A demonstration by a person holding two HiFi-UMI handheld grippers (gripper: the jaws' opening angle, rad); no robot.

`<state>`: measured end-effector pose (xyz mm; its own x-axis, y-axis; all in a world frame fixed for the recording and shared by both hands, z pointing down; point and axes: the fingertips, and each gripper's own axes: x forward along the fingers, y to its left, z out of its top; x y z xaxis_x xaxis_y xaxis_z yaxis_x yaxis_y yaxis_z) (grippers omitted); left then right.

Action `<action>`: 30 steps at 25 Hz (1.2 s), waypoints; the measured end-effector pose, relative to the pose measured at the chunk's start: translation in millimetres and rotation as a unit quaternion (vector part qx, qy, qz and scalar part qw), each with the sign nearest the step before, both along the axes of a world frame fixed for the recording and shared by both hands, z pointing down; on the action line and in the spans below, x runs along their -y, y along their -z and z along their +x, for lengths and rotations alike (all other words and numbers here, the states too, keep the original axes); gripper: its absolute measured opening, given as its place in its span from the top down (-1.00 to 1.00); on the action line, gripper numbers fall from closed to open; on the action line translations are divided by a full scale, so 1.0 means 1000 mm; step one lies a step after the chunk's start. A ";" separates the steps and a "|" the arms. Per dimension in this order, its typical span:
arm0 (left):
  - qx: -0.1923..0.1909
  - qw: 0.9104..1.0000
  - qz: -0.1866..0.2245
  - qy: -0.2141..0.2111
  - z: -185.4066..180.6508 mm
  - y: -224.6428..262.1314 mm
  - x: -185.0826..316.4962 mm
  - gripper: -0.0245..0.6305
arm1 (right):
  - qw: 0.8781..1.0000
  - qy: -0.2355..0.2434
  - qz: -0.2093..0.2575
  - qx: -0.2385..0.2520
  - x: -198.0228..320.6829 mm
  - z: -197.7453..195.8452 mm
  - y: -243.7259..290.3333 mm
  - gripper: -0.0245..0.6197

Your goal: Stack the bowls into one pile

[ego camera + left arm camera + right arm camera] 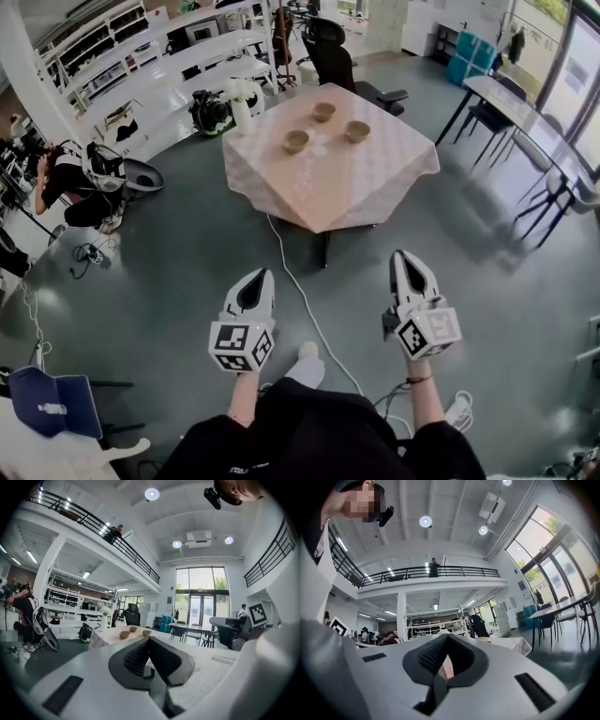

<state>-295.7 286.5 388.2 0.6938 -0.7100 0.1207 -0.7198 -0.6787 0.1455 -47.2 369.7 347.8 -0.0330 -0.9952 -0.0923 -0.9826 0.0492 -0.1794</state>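
Head view: three bowls (323,112) are sitting apart on the table (328,197) at twelve o'clock, well beyond the left gripper (260,277) and right gripper (406,259). Left gripper view: jaws are pressing together, empty. Right gripper view: likewise; worth spreading them before reaching a rim.

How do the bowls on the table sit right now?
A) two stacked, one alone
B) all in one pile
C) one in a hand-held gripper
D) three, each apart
D: the far bowl, left bowl and right bowl each stand alone on the table, none stacked.
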 end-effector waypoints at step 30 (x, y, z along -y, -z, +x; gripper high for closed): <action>-0.008 0.998 -0.049 -0.026 0.106 -0.035 0.207 0.93 | 0.999 -0.011 -0.031 0.034 0.213 0.100 -0.033 0.95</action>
